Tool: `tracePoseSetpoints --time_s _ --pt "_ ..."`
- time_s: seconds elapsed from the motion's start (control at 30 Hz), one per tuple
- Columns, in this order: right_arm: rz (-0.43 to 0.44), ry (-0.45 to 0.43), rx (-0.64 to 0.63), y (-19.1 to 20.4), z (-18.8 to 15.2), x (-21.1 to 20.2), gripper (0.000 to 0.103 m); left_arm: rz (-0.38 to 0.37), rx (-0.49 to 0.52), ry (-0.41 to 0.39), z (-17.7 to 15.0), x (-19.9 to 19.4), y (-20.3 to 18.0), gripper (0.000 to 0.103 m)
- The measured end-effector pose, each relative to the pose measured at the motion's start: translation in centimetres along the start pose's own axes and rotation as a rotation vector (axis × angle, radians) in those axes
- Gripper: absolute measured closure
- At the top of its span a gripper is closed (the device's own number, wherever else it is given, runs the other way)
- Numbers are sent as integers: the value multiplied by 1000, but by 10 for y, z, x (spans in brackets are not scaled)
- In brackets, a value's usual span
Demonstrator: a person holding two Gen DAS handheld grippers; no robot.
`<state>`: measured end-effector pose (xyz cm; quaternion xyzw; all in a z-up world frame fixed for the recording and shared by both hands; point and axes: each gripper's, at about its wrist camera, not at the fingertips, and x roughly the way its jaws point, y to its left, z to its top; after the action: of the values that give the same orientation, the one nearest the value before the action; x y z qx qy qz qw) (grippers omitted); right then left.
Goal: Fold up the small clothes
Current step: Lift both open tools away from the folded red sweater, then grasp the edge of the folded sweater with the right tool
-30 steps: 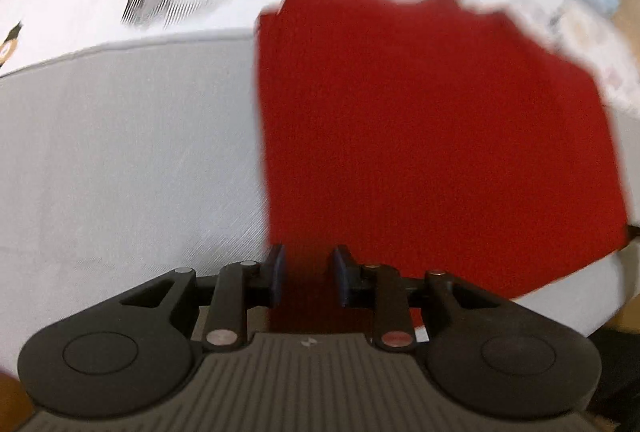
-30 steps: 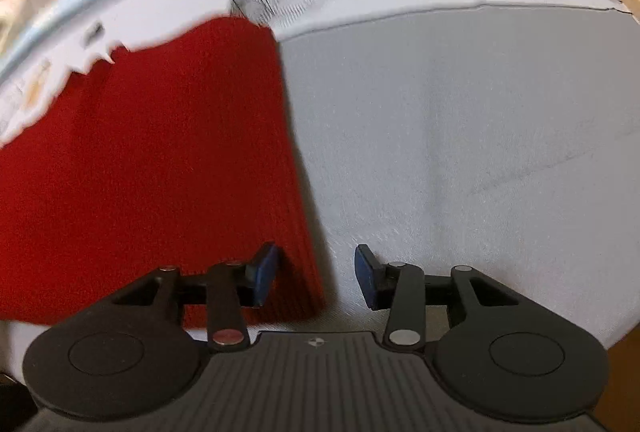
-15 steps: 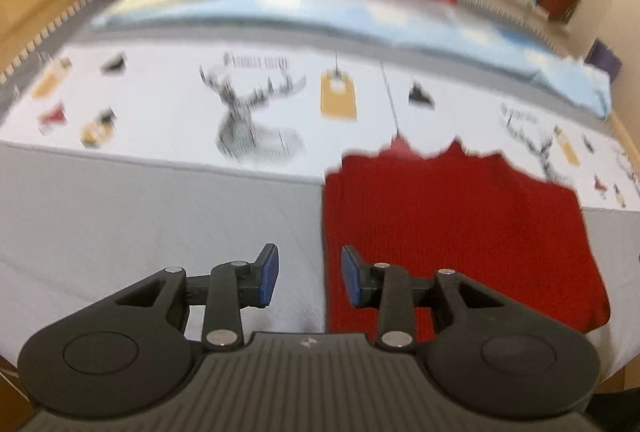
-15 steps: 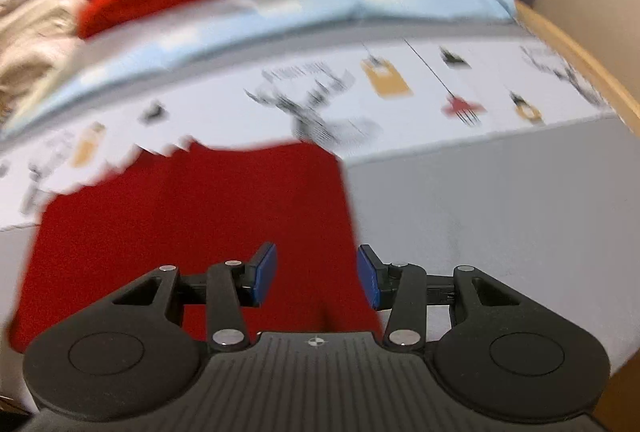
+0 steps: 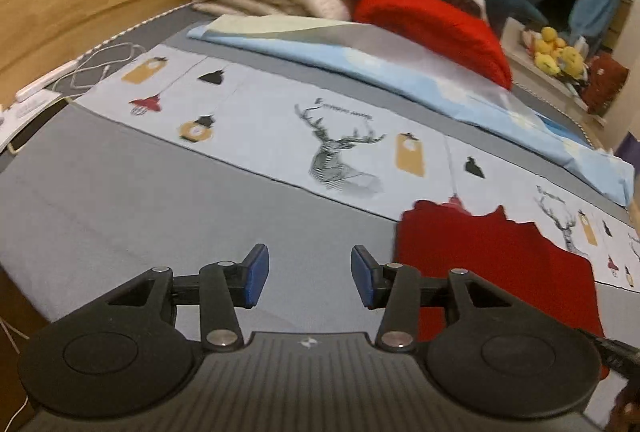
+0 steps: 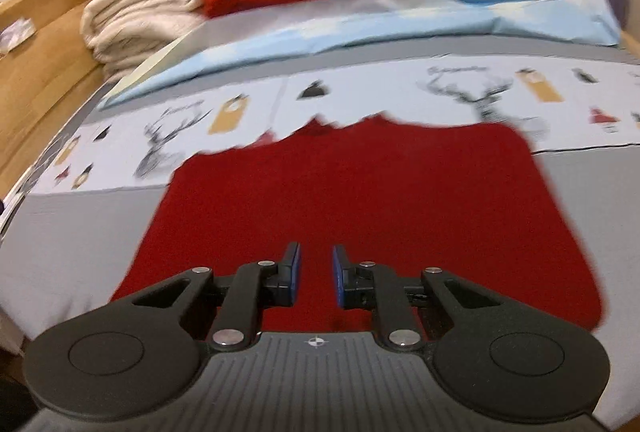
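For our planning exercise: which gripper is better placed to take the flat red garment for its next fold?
Probably the right gripper: it hangs centred over the flat red knitted garment, jaws closing on nothing. The left gripper, jaws opening, faces bare grey bedsheet.

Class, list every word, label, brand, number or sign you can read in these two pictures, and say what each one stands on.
None can be read.
Small lettering above the deer head on the printed bed sheet: too blurred to read.
The same lettering above the deer in the right wrist view: blurred.
A small round mark on each gripper body: a symbol, no words.
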<state>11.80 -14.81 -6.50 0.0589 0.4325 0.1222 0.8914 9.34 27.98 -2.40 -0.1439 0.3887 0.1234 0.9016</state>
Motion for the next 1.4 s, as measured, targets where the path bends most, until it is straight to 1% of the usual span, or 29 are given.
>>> tracePoseSetpoints --time_s 0.13,0.27,0.33,0.4,0.47,0.5,0.6,0.67,0.7,0.8,0.9,0.93,0.97,1.0,1.07,1.1,1.13,1.2,1.3,1.4 --pt "42 20 -95 48 -13 26 84 26 0 -3 2 -2 19 53" --pt "111 36 -231 95 -29 44 77 28 -18 -4 4 -1 33 53" --pt "166 32 -320 119 -38 50 72 33 -22 3 6 1 37 53" --pt "206 33 -417 139 -47 52 64 38 -16 7 7 3 40 53" --pt "250 38 -507 157 -57 55 58 42 -8 8 9 4 41 53" --pt "266 49 -550 165 -63 57 54 42 -6 9 9 4 41 53" --pt "253 107 -657 179 -79 70 48 39 0 13 8 7 41 52" --pt "220 131 -719 186 -89 79 47 36 3 17 8 7 40 52" --pt "207 133 -746 190 -92 84 46 34 5 18 8 8 40 52" --pt "174 138 -798 195 -96 93 45 35 16 18 8 8 38 52" --pt "151 121 -862 200 -103 95 45 35 21 20 7 9 37 52" --pt "148 117 -871 201 -104 96 46 35 20 21 8 10 37 52" --pt "146 114 -871 201 -104 97 50 35 19 21 8 10 37 52" --pt "142 112 -868 200 -103 97 58 36 19 21 8 10 37 52" --pt "118 105 -878 199 -103 100 68 35 16 20 8 10 37 52" --pt "118 104 -884 198 -102 101 72 34 15 20 8 10 37 52" --pt "120 104 -885 197 -102 101 75 34 15 19 8 10 37 52" --pt "125 98 -875 195 -99 100 84 33 14 16 9 10 36 52" --pt "143 84 -795 189 -88 95 88 29 1 10 10 8 33 52" --pt "177 27 -686 180 -69 78 89 14 -19 9 12 8 27 52"
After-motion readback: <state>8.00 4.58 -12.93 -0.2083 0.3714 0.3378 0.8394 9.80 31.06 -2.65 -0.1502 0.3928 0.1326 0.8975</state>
